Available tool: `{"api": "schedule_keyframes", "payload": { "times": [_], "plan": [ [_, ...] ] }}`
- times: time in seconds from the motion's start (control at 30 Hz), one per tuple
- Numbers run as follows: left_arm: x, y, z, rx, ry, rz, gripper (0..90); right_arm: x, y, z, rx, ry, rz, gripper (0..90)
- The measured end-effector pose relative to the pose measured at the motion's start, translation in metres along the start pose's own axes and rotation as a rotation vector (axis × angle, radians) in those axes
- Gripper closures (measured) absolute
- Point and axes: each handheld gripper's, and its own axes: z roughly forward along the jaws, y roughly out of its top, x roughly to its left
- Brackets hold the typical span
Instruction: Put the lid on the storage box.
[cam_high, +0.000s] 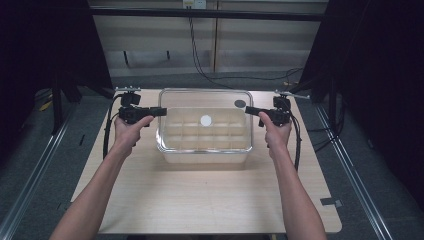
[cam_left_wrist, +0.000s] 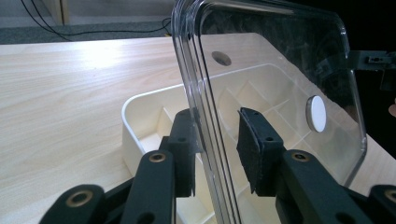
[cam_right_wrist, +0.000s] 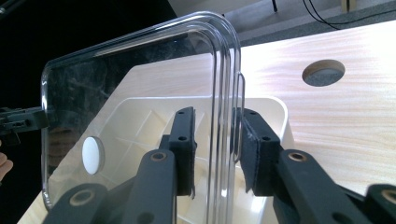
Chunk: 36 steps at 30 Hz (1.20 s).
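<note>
lid (cam_high: 205, 102): over the box (cam_high: 205, 150), may drop askew.
left gripper (cam_high: 161, 111): jaws loose around lid edge.
right gripper (cam_high: 248, 110): same (pads just clear).

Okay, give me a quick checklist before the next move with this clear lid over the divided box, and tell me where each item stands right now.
1. Left gripper astride the clear lid edge: ok, the edge runs between its jaws.
2. Left pads pressing the lid: not ok, a gap shows on the right-hand pad side.
3. Right gripper astride the opposite edge: ok.
4. Right pads pressing the lid: cannot tell, the edge sits close to both.
5. Lid lined up over the divided box: ok in the high view, it covers the box outline.
6. Lid seated on the box: cannot tell; the gripper views suggest it sits above the rim.
</note>
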Motion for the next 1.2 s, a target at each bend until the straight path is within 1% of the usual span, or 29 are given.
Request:
{"api": "schedule_keyframes", "payload": {
  "times": [0.1,0.13,0.17,0.23,0.3,0.43,0.5,0.53,0.57,0.6,0.63,0.67,0.7,0.73,0.77,0.8,0.9,0.97,1.03,1.07,1.1,1.13,1.17,1.2],
  "plan": [
    [0.004,0.0,0.003,0.006,0.008,-0.007,67.5,-0.003,-0.001,0.005,0.008,-0.006,0.01,67.5],
    [0.006,-0.001,0.004,0.014,0.016,-0.001,67.6,-0.004,-0.001,0.007,0.011,-0.007,0.012,67.4],
    [0.008,-0.001,0.006,0.02,0.019,-0.005,67.8,-0.005,-0.001,0.008,0.015,-0.01,0.018,67.3],
    [0.011,-0.001,0.008,0.024,0.012,-0.023,67.8,-0.009,-0.002,0.013,0.026,-0.019,0.024,66.5],
    [0.013,-0.002,0.011,0.028,0.013,-0.029,67.7,-0.01,-0.003,0.015,0.028,-0.022,0.028,66.2],
    [0.02,-0.005,0.017,0.048,0.024,-0.042,67.6,-0.011,-0.004,0.021,0.049,-0.046,0.038,64.9],
    [0.024,-0.008,0.019,0.052,0.011,-0.065,67.3,-0.012,-0.003,0.026,0.064,-0.065,0.03,64.1],
    [0.025,-0.008,0.019,0.058,0.009,-0.071,67.3,-0.012,-0.003,0.026,0.064,-0.065,0.03,64.1],
    [0.026,-0.009,0.021,0.065,0.008,-0.071,66.6,-0.012,-0.003,0.029,0.072,-0.075,0.033,63.5],
    [0.027,-0.01,0.022,0.063,0.008,-0.076,66.6,-0.012,-0.003,0.029,0.072,-0.075,0.033,63.5],
    [0.028,-0.01,0.024,0.062,0.008,-0.087,66.1,-0.012,-0.003,0.033,0.088,-0.095,0.027,62.1],
    [0.03,-0.011,0.026,0.076,0.009,-0.083,65.7,-0.013,-0.004,0.034,0.093,-0.1,0.026,61.7],
    [0.03,-0.011,0.026,0.076,0.009,-0.083,65.6,-0.013,-0.004,0.034,0.093,-0.1,0.026,61.7],
    [0.03,-0.011,0.027,0.077,0.009,-0.093,65.6,-0.013,-0.005,0.036,0.097,-0.107,0.029,61.1],
    [0.031,-0.011,0.028,0.088,0.01,-0.092,65.3,-0.014,-0.005,0.037,0.1,-0.111,0.026,60.7],
    [0.032,-0.012,0.03,0.09,0.01,-0.1,65.1,-0.014,-0.006,0.038,0.105,-0.118,0.027,60.3],
    [0.033,-0.012,0.034,0.114,0.024,-0.098,63.6,-0.014,-0.007,0.042,0.123,-0.141,0.013,58.7],
    [0.034,-0.014,0.036,0.116,0.018,-0.11,62.8,-0.017,-0.009,0.045,0.138,-0.156,0.012,57.8],
    [0.035,-0.015,0.037,0.118,0.017,-0.117,62.7,-0.017,-0.009,0.046,0.139,-0.158,0.013,57.7],
    [0.035,-0.016,0.038,0.124,0.019,-0.117,62.5,-0.017,-0.01,0.047,0.142,-0.163,0.012,57.4],
    [0.035,-0.016,0.039,0.127,0.019,-0.115,62.2,-0.017,-0.011,0.049,0.146,-0.179,0.011,57.1],
    [0.036,-0.016,0.039,0.127,0.018,-0.116,62.2,-0.017,-0.011,0.049,0.146,-0.179,0.011,57.1],
    [0.036,-0.016,0.04,0.123,0.018,-0.124,62.1,-0.017,-0.011,0.049,0.144,-0.179,0.017,56.9],
    [0.037,-0.017,0.04,0.131,0.015,-0.128,61.9,-0.017,-0.012,0.05,0.143,-0.184,0.02,56.4]
  ]
}}
